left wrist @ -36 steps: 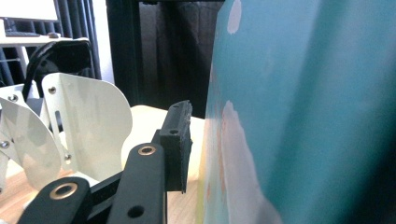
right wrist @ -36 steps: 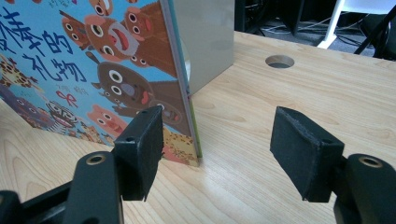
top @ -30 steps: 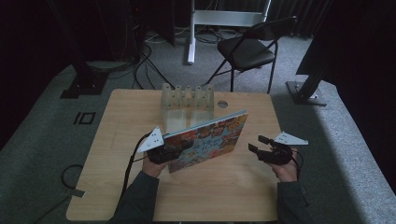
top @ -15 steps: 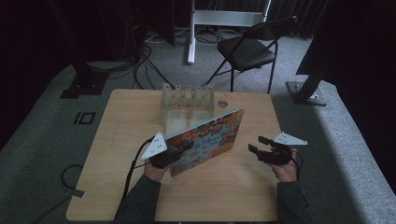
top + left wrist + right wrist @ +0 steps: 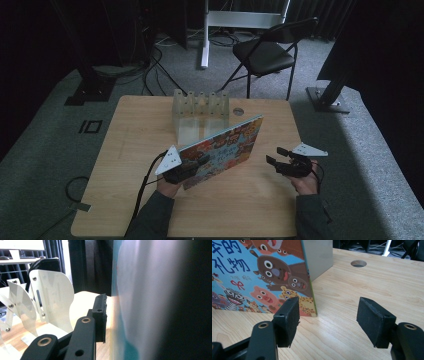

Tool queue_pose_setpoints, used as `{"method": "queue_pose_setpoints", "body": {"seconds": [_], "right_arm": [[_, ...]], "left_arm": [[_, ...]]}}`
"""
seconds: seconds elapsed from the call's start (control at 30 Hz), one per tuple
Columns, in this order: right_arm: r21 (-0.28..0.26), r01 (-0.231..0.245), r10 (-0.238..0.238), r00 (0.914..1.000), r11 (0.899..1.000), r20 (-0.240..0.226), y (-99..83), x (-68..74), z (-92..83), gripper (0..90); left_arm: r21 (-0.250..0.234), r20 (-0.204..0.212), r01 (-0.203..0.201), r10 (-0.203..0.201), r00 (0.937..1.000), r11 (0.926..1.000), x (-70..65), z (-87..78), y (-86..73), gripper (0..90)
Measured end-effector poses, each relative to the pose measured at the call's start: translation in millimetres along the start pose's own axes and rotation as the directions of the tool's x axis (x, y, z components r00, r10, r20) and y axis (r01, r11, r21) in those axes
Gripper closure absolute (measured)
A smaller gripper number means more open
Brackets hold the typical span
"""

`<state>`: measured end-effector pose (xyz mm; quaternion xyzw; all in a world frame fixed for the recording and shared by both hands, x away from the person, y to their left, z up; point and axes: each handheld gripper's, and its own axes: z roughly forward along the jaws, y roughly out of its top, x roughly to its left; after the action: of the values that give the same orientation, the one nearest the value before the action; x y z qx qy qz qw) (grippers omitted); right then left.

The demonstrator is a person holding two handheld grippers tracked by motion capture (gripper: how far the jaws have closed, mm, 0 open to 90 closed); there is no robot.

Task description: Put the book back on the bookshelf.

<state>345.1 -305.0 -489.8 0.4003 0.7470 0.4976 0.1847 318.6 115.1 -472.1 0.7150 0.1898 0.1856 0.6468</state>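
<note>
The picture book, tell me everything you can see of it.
The book is thin and closed, its glossy cover crowded with cartoon animals and blue Chinese characters. It stands tilted on its lower edge on the wooden table, in front of a white rack. The left tool grips its near end; the open right tool is apart.

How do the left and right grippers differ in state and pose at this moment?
The left gripper is closed on the near edge of the picture book, holding it up on the table; the right gripper holds nothing, its jaws standing apart. The left gripper's jaws have just been opening slightly, with the book between them; the right gripper sits off the book's right end, not touching it. Both are black, hand-held and low over the table.
</note>
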Motion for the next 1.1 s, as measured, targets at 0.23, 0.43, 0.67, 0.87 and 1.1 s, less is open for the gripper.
{"method": "queue_pose_setpoints", "body": {"seconds": [0.23,0.43,0.67,0.87,1.1], "right_arm": [[0.009,-0.005,0.005,1.0,1.0,0.008,-3.3,-2.1,1.7,34.5],[0.025,-0.01,0.009,0.9997,1.0,0.024,-7.7,-5.2,3.1,34.3],[0.068,0.002,-0.006,0.9985,0.998,0.054,-14.6,-6.2,8.0,33.7],[0.073,-0.015,0.011,0.9984,0.997,0.056,-19.1,-9.5,8.6,33.8],[0.091,-0.02,0.015,0.9983,0.996,0.057,-23.3,-11.0,11.0,33.8]], "left_arm": [[0.001,-0.002,0.013,-0.013,0.9999,0.9999,1.1,0.5,-5.0,69.4],[0.01,-0.01,0.032,-0.032,0.9994,0.9994,2.0,0.9,-13.1,69.5],[0.019,-0.013,0.072,-0.072,0.9973,0.9972,2.2,2.0,-27.1,69.6],[0.026,-0.001,0.096,-0.096,0.9954,0.9951,1.7,2.4,-34.4,70.1],[0.029,0.001,0.091,-0.091,0.9958,0.9954,-0.5,2.6,-34.4,73.0]]}}
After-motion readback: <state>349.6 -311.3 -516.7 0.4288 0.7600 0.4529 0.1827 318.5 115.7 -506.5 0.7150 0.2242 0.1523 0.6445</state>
